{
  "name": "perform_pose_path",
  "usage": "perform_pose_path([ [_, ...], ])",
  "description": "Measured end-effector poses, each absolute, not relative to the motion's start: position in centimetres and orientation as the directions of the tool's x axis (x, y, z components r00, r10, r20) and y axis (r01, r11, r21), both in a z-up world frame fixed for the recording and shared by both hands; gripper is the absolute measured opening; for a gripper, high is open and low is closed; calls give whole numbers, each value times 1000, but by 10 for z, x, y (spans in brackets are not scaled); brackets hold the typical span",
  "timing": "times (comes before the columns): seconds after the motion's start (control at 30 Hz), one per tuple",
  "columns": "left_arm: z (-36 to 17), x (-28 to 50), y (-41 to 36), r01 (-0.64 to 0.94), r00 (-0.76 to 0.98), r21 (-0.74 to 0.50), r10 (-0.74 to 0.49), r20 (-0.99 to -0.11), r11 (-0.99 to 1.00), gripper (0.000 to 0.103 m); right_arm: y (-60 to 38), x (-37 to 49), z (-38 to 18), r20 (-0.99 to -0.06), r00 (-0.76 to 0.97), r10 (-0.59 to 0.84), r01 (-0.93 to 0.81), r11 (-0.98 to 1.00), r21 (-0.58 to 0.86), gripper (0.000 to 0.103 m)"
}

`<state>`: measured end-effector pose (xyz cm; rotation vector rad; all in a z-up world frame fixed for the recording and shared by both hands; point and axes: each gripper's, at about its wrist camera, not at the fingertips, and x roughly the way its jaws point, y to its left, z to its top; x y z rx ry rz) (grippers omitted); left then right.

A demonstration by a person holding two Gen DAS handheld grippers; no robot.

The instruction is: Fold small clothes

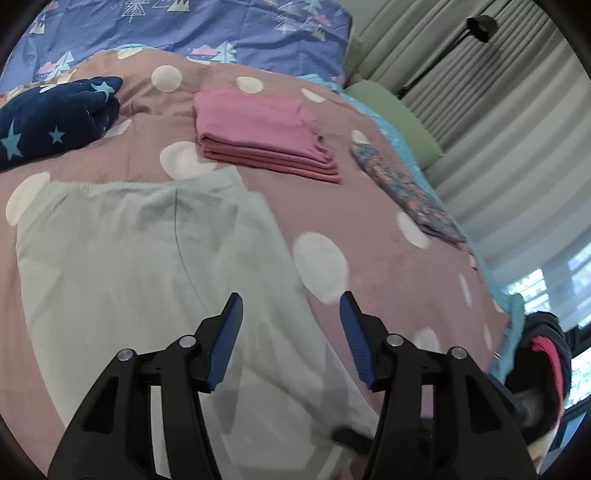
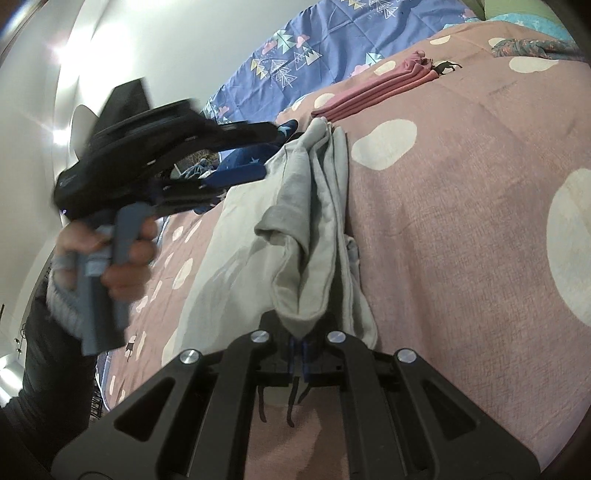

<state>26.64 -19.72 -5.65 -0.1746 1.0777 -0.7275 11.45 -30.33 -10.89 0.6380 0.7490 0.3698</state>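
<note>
A fold is under way: the pale grey garment (image 2: 314, 229) is pinched in the right gripper (image 2: 299, 350) (jaws closed on its bunched edge), while the left gripper (image 1: 291, 339) hangs half open and empty; the raised edge needs carrying across the bed (image 2: 461, 221).

A pale grey garment (image 1: 122, 236) is lying on a dusty-pink bedspread (image 1: 373, 206) dotted with white, near folded pink cloths (image 1: 258, 129), a navy star-printed cushion (image 1: 51, 114) and a blue tree-patterned pillow (image 1: 221, 26).

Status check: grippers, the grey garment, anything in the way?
Left gripper open, nothing between its pads. Right gripper shut on grey garment, bunched edge lifted. Pink folded stack sits beyond, clear of the work.
</note>
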Motion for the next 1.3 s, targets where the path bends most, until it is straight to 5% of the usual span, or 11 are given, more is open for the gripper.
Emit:
perform_pose_path([
  [0.47,-42,196,-148,442,272,-536,-677,-684,719,69,-303,116,-111,-513,683,520,-83,753,653,3],
  [0.93,-90,90,-117,560,561,58,-326,-761,826,69,-308,116,-113,-494,688,532,-87,737,671,4],
  [1.1,-107,81,-125,581,569,152,-266,-778,799,69,-312,115,-113,-460,693,555,-97,704,703,4],
  [1.3,-106,92,-111,492,606,109,-250,-755,864,69,-317,105,-94,-355,711,607,-157,630,761,3],
])
